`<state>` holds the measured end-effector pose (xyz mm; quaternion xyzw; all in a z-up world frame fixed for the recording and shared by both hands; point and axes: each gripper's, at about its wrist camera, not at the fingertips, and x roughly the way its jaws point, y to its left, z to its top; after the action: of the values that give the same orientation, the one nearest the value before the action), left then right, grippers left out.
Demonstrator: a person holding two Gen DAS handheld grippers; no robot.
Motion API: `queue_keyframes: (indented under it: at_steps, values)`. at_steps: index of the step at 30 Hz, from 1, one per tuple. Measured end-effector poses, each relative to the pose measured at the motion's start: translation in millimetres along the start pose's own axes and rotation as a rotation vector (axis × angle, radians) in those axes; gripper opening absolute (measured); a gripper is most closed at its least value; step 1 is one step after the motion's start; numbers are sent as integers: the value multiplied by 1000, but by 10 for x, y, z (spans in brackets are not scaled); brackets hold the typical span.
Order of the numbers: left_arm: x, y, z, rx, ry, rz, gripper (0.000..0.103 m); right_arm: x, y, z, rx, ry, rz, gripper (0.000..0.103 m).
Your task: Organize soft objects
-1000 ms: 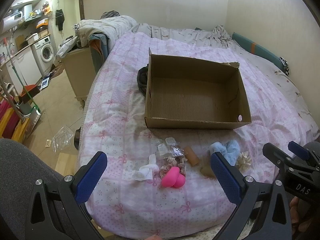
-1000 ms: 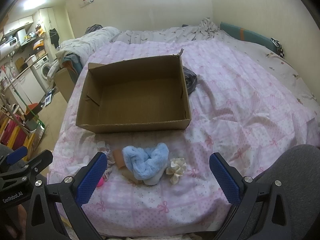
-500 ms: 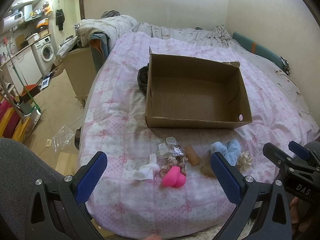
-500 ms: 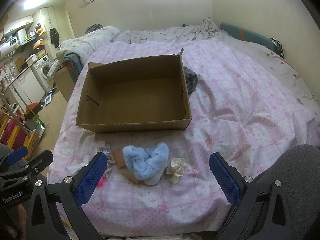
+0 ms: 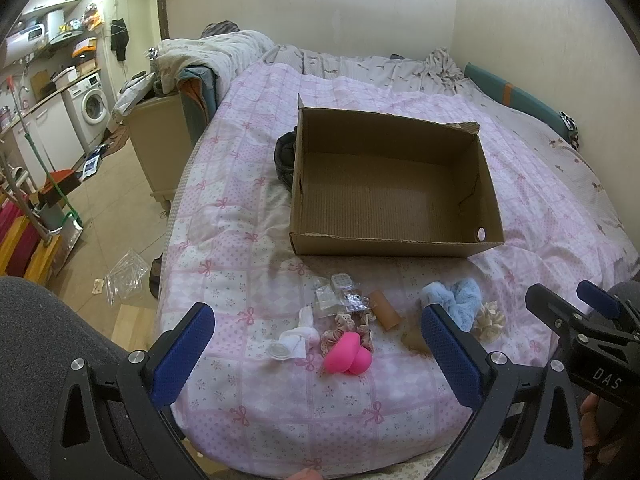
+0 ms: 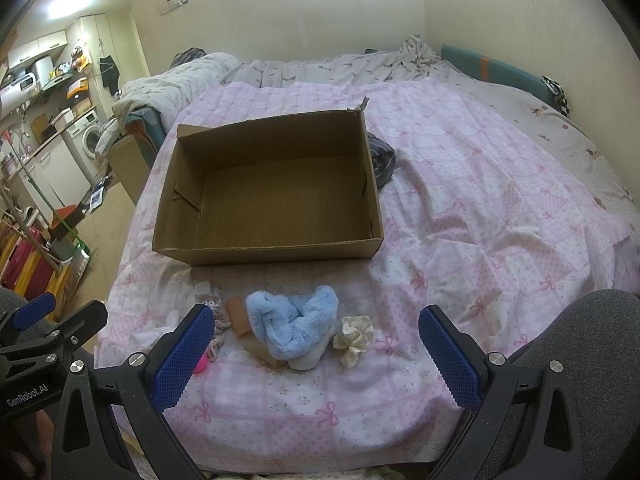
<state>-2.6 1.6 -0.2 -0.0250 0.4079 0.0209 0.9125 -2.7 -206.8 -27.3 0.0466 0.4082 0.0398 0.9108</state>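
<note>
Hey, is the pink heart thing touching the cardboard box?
Apart. The left wrist view shows the pink heart near the bed's front edge, with bare quilt and small packets between it and the box.

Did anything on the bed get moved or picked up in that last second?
Nothing visibly changed. Both hand-held grippers, left and right, are open as before, holding nothing; the cardboard box remains empty, and the blue fluffy cloth and pink toy lie where they were.
</note>
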Motion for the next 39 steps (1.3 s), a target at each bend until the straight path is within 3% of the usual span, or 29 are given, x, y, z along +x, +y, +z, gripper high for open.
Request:
queue_keyframes:
  at_steps: [13,21,26,32,36,39]
  values:
    - [-1,-48,16,36,18,-16,103,-2,1,4,6,1,12,103]
    - [-15,-101,326,43,42,-41,103,-66,-44,230,39,-2,73,103]
    - [66,-78,575,51,59,-19,103,-44,-93,450,26,23,122,103]
    - [471,181,747,-1,193,22,103,83,-95,671,-58,58,153,103]
    - [866,375,669,-56,353,50,103,259,-113,721,-107,82,152,103]
    - [1119,433,524,-79,453,30,103,441,-155,702,-97,119,158,103]
